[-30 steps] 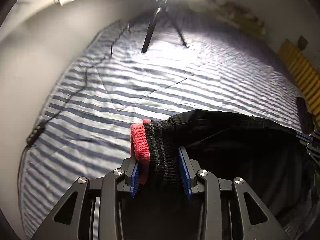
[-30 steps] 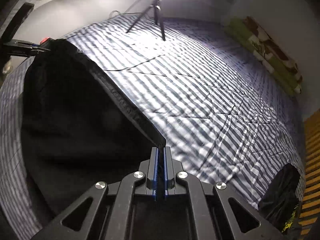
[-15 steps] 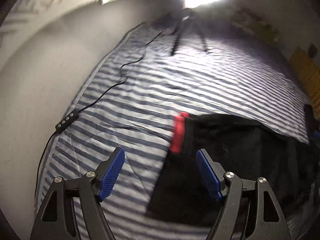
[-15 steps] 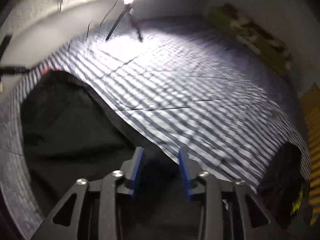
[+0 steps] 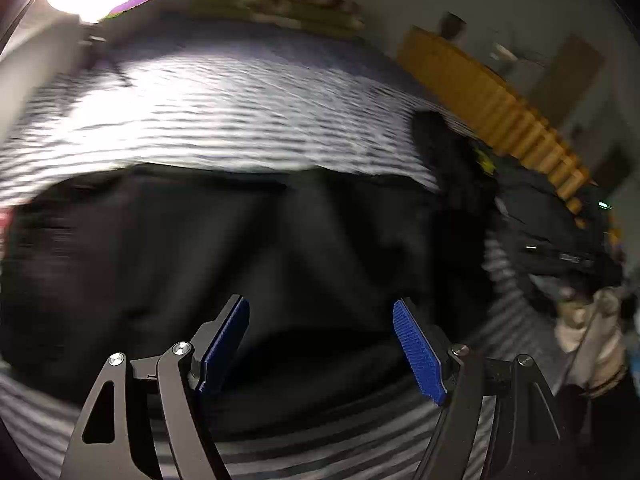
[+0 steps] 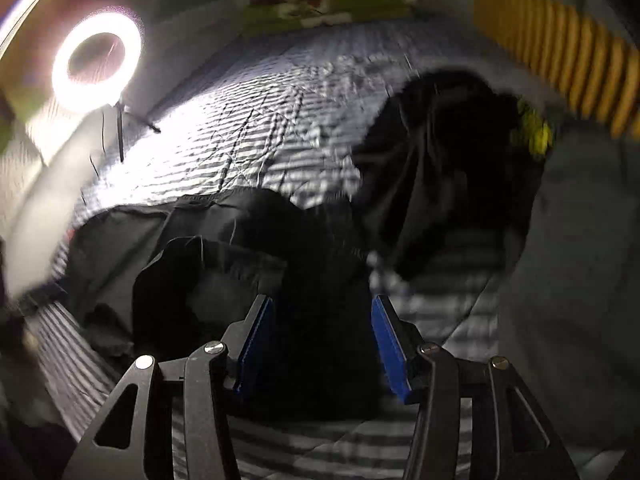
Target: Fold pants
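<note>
The black pants [image 5: 224, 248], pinched a second ago by the left gripper [image 5: 320, 344] and right gripper [image 6: 320, 340], are now dropped flat on the striped sheet [image 5: 224, 120], with both sets of jaws spread wide and nothing held.

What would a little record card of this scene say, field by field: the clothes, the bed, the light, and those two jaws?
surface: striped bedsheet
garment: black pants, lying on the sheet, partly bunched
left gripper: jaws open, above the pants, holding nothing
right gripper: jaws open, over a fold of the pants, holding nothing
light: ring light on a stand at the far side of the bed
other: dark pile of cloth to the right
image: blurred
</note>
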The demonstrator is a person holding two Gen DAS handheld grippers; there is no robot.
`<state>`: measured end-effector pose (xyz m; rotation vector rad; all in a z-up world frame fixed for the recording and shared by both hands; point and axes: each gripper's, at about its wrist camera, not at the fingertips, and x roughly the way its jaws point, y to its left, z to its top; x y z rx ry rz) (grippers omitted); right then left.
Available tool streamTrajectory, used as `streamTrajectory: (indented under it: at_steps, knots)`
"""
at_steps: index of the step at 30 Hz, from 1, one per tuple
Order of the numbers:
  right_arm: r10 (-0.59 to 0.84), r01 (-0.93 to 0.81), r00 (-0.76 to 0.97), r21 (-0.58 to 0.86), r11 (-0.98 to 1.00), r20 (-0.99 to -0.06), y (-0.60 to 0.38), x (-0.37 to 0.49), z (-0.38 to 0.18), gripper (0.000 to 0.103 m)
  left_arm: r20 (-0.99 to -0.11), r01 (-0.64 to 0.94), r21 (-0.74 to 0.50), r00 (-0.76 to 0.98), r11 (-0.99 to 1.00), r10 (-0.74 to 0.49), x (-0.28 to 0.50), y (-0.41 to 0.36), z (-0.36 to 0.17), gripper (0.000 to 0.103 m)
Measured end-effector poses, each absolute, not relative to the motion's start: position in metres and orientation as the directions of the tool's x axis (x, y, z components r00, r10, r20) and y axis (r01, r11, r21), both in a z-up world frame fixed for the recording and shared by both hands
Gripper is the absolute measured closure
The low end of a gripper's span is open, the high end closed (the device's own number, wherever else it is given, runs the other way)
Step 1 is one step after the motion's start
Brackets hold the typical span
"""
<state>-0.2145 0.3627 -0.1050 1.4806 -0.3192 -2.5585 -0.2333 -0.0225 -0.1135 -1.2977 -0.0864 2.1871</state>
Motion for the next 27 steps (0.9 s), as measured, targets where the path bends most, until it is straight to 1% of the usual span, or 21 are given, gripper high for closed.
streamTrajectory:
  at_steps: [3,5,7,8,10,11,12,13,14,15,17,18,20,21,22,23,24,25,26,27]
  knots:
    - [-0.303,0.028,-0.472,0.329,-0.944,-0.828,0.360,-0.217,-0.127,0.055,-0.795,-0.493,-0.368,-0.273,-0.788,0.542,-0.230,0.018,-0.131,0.025]
    - [-0.387,0.035,-0.442,0.416,-0.909,-0.809,0.355,-0.223,-0.142,0.055,-0.794,-0.524,-0.384,-0.233,-0.760,0.562,-0.230,0.038,-0.140,0.025]
    - [-0.482,0.015,-0.436,0.529,-0.849,-0.760,0.356,-0.232,-0.153,0.051,-0.797,-0.544,-0.380,-0.218,-0.748,0.563,-0.232,0.049,-0.149,0.025]
    - [-0.515,0.005,-0.443,0.572,-0.820,-0.734,0.357,-0.236,-0.156,0.047,-0.797,-0.545,-0.388,-0.206,-0.743,0.568,-0.233,0.056,-0.154,0.026]
    - [-0.568,-0.022,-0.456,0.647,-0.762,-0.685,0.360,-0.248,-0.162,0.045,-0.802,-0.546,-0.407,-0.171,-0.732,0.573,-0.238,0.067,-0.167,0.026]
    - [-0.569,-0.028,-0.455,0.650,-0.760,-0.685,0.359,-0.253,-0.165,0.045,-0.805,-0.545,-0.408,-0.163,-0.733,0.570,-0.240,0.072,-0.173,0.033]
    - [-0.560,-0.027,-0.450,0.637,-0.770,-0.696,0.355,-0.259,-0.165,0.050,-0.806,-0.543,-0.412,-0.158,-0.732,0.571,-0.240,0.076,-0.177,0.039]
    - [-0.537,-0.005,-0.431,0.597,-0.802,-0.725,0.346,-0.266,-0.164,0.061,-0.812,-0.535,-0.409,-0.156,-0.739,0.563,-0.241,0.078,-0.181,0.053]
    - [-0.515,0.019,-0.420,0.560,-0.828,-0.747,0.339,-0.268,-0.160,0.085,-0.816,-0.532,-0.406,-0.155,-0.743,0.557,-0.242,0.077,-0.183,0.062]
    - [-0.488,0.050,-0.413,0.516,-0.855,-0.769,0.332,-0.270,-0.153,0.096,-0.814,-0.533,-0.409,-0.153,-0.741,0.560,-0.243,0.075,-0.183,0.064]
    - [-0.415,0.136,-0.457,0.400,-0.907,-0.786,0.320,-0.269,-0.125,0.098,-0.799,-0.530,-0.439,-0.140,-0.725,0.585,-0.243,0.072,-0.183,0.067]
    - [-0.391,0.171,-0.492,0.354,-0.919,-0.778,0.318,-0.267,-0.110,0.099,-0.789,-0.538,-0.452,-0.132,-0.712,0.601,-0.240,0.073,-0.182,0.067]
    - [-0.348,0.244,-0.589,0.250,-0.937,-0.730,0.318,-0.259,-0.075,0.099,-0.787,-0.567,-0.451,-0.112,-0.689,0.607,-0.233,0.076,-0.181,0.066]
    - [-0.316,0.252,-0.634,0.198,-0.947,-0.705,0.320,-0.257,-0.063,0.099,-0.788,-0.583,-0.446,-0.103,-0.679,0.606,-0.229,0.079,-0.180,0.062]
    - [-0.285,0.249,-0.670,0.154,-0.956,-0.686,0.324,-0.255,-0.054,0.099,-0.791,-0.599,-0.435,-0.102,-0.672,0.603,-0.225,0.080,-0.177,0.048]
    - [-0.267,0.249,-0.665,0.129,-0.960,-0.698,0.328,-0.257,-0.053,0.099,-0.792,-0.606,-0.437,-0.090,-0.664,0.604,-0.223,0.080,-0.175,0.035]
    - [-0.217,0.237,-0.652,0.077,-0.969,-0.726,0.329,-0.260,-0.058,0.090,-0.788,-0.609,-0.444,-0.083,-0.657,0.610,-0.221,0.079,-0.172,0.033]
    - [-0.148,0.216,-0.640,0.008,-0.976,-0.754,0.331,-0.263,-0.066,0.084,-0.784,-0.616,-0.443,-0.087,-0.651,0.615,-0.218,0.076,-0.167,0.033]
    - [-0.093,0.179,-0.610,-0.022,-0.984,-0.787,0.339,-0.264,-0.077,0.068,-0.782,-0.630,-0.429,-0.100,-0.648,0.615,-0.216,0.072,-0.161,0.033]
    - [-0.075,0.142,-0.581,-0.010,-0.990,-0.811,0.347,-0.264,-0.085,0.063,-0.781,-0.640,-0.410,-0.121,-0.650,0.612,-0.215,0.070,-0.157,0.033]
